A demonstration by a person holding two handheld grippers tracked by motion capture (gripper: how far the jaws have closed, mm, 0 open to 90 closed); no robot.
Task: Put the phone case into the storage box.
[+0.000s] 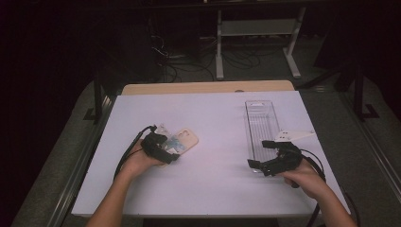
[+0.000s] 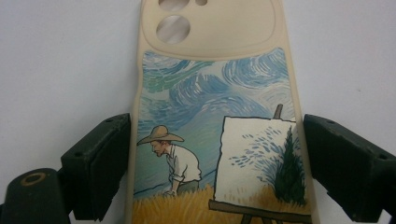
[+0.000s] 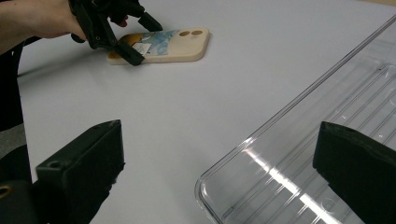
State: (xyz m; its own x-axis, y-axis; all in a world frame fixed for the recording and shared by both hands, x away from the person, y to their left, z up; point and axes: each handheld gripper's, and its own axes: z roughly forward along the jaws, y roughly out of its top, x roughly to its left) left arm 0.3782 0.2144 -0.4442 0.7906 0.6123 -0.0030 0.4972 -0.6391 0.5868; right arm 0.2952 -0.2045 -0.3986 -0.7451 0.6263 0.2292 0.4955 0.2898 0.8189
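A cream phone case (image 1: 187, 139) printed with a painter at an easel lies flat on the white table (image 1: 213, 123), left of centre. My left gripper (image 1: 165, 152) straddles its near end. In the left gripper view the two black jaws sit against the long edges of the case (image 2: 210, 93), and the left gripper (image 2: 217, 163) is shut on it. From the right gripper view the same left gripper (image 3: 140, 39) is seen over the case (image 3: 182, 42). My right gripper (image 1: 261, 153) stands open at the near end of a clear plastic tray (image 1: 261, 118), nothing between its jaws (image 3: 219, 172).
The long clear tray (image 3: 280, 126) runs away from me along the right side of the table and has nothing in it. A wide bare stretch of tabletop lies between the case and the tray. Cables and a white frame (image 1: 257, 28) stand on the floor beyond the table.
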